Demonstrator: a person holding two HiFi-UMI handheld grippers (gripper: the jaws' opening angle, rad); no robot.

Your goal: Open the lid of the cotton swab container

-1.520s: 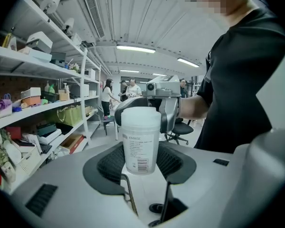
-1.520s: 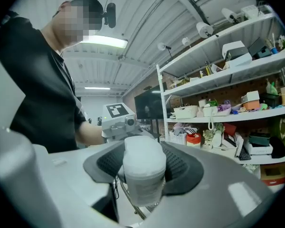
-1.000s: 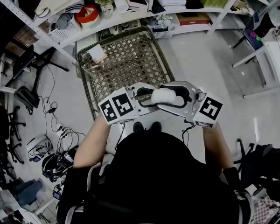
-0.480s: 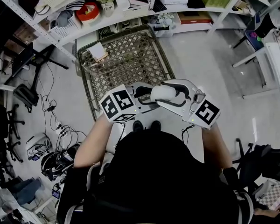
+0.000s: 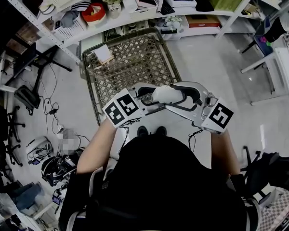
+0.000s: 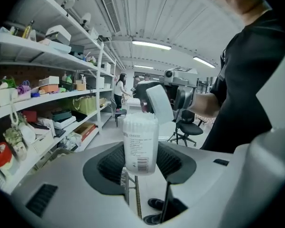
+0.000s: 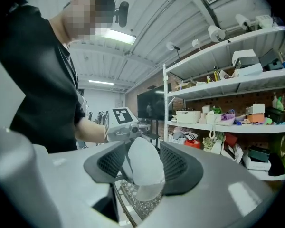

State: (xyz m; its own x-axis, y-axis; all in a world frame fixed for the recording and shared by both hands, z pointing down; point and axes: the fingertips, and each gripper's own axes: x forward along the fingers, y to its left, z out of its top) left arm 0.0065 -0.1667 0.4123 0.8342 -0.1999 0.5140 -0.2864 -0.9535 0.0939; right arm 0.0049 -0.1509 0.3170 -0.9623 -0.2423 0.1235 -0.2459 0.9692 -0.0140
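The cotton swab container [image 6: 140, 144], a clear tube with a printed label, stands upright with my left gripper [image 6: 140, 156] shut on its lower body. Its white lid [image 6: 159, 103] is tilted up and back, away from the tube's mouth, where the swab tips show. In the right gripper view the lid [image 7: 145, 171] lies between the jaws of my right gripper [image 7: 142, 161]; they are opening and stand wider than the lid. From the head view, both grippers meet in front of the person's chest, the left gripper [image 5: 149, 97] and the right gripper [image 5: 185, 96] on either side of the container [image 5: 164, 95].
A wire mesh basket [image 5: 130, 61] stands on the floor right ahead, below the grippers. Shelving packed with boxes and baskets [image 5: 111, 8] runs along the far side. Cables and a power strip [image 5: 60, 134] lie at the left. A white table [image 5: 284, 64] is at the right.
Both grippers, with the container between them, have drifted a little up and away from the body, and the right gripper has turned slightly. The left grip on the container is unchanged.
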